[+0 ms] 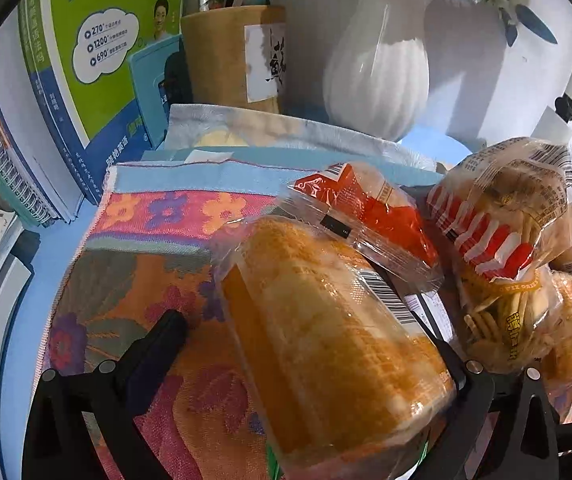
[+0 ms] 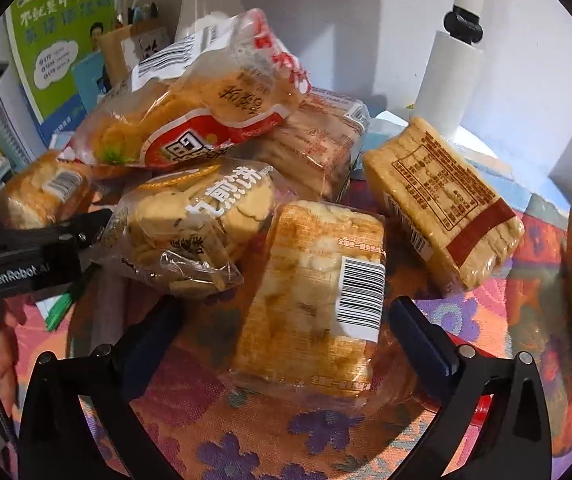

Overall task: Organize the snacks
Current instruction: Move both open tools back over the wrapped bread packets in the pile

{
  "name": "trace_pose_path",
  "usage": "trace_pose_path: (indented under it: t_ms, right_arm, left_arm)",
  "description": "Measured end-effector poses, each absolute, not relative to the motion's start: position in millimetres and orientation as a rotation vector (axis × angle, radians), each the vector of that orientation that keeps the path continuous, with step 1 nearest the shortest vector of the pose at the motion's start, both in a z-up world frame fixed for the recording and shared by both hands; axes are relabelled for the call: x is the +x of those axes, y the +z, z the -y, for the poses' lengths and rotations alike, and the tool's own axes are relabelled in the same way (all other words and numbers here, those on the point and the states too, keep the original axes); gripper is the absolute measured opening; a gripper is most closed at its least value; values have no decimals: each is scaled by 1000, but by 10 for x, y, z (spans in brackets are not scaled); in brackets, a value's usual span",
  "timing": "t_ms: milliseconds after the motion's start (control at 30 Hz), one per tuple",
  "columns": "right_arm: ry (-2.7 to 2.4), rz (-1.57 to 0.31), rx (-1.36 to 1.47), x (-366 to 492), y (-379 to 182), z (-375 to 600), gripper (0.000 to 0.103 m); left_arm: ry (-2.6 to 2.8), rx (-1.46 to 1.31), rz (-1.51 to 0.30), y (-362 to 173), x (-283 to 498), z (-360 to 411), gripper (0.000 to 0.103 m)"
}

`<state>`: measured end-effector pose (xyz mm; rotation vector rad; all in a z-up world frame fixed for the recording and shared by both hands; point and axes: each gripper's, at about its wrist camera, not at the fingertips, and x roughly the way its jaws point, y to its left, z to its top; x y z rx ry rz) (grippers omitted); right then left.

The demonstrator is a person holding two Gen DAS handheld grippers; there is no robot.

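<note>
Both tongs stand spread over the snack heap on the flowered cloth (image 2: 277,432): the left tongs (image 1: 318,344) straddle an orange cake pack (image 1: 326,344), the right tongs (image 2: 286,320) a barcoded bread pack (image 2: 310,304). Better to close squarely across each pack's middle, gently, so nothing gets crushed. No snack container is visible; only the brown pen holder (image 1: 229,52) behind holds pens.

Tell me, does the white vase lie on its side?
No, the white vase stands upright behind the snack packets.

Bright light is striking the white vase (image 1: 378,64), casting hard shadows on the wall; glare is glinting off snack wrappers (image 2: 306,292), and fisheye edges are bending darkly.
</note>
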<state>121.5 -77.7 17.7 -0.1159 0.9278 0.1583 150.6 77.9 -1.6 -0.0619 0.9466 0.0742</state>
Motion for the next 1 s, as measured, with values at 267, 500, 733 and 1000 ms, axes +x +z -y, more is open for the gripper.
trace_pose_path:
  t_ms: [267, 500, 733, 1000]
  right_arm:
    - [161, -928, -109, 1210, 170, 763, 103]
    - [160, -928, -111, 1208, 171, 768, 103]
    - [161, -927, -111, 1211, 170, 761, 103]
    - [160, -927, -112, 1210, 169, 762, 103]
  left_arm:
    - [75, -58, -947, 9, 1456, -814, 103]
    - [75, -58, -947, 9, 1456, -814, 103]
    - [74, -57, -948, 9, 1456, -817, 103]
    - [74, -57, -948, 9, 1458, -814, 103]
